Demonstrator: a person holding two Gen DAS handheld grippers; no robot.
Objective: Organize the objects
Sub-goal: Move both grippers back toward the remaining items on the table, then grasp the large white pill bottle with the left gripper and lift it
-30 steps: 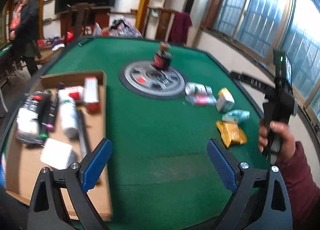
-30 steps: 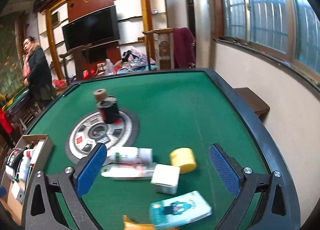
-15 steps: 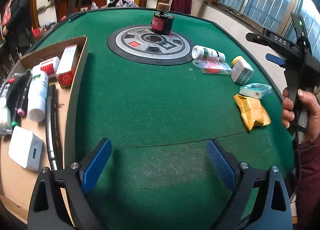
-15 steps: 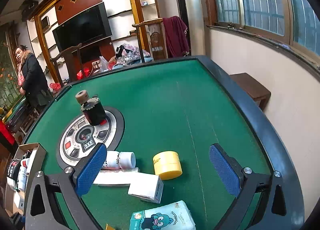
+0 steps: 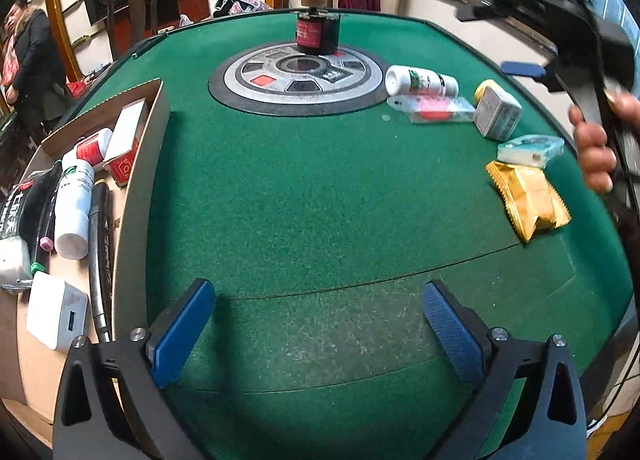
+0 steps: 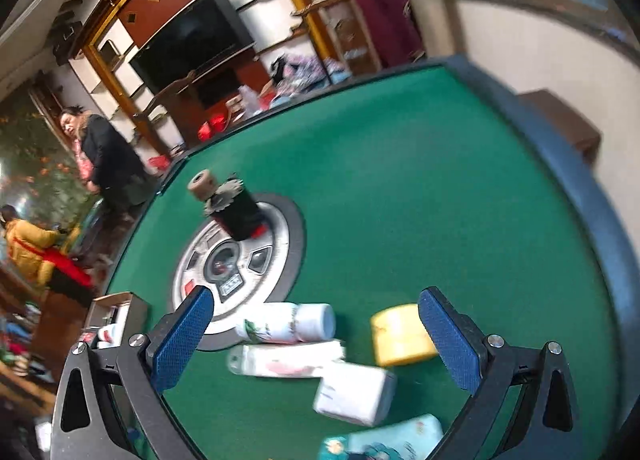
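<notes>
Loose objects, the ones left to organize, lie in a cluster on the right side of the green table (image 5: 320,187), seen from the left wrist: a white bottle (image 5: 420,81) on its side at the edge of the round centre panel (image 5: 256,75), a clear flat packet (image 5: 432,109) just in front of it, a small white box (image 5: 496,113) with a yellow tub partly hidden behind it, a pale blue packet (image 5: 530,147) and a gold foil pouch (image 5: 528,199). The cardboard box (image 5: 140,179) at the left edge already holds several items (bottles, a red-and-white carton, a white charger block), so I judge the sorting is partly done and the step in hand is going for the next piece. The left gripper (image 5: 320,324) hangs low over bare felt, jaws spread wide, holding and touching nothing. At the right edge the right hand (image 5: 596,151) grips the handle of its tool above the cluster.

From the right wrist, the picture is tilted and smeared. The right gripper (image 6: 316,334) has its jaws spread wide and nothing between the pads. Framed between them lie the white bottle (image 6: 288,324), the flat packet (image 6: 284,360), the white box (image 6: 352,396) and the yellow tub (image 6: 400,336), which sits close beside the right-hand pad; whether it touches the pad I cannot tell through the blur. The blue packet (image 6: 384,440) is at the bottom edge.

The next move probably calls for levelling the right gripper, settling on one item, lowering until the pads straddle it alone, then closing without nudging its close-packed neighbours.
</notes>
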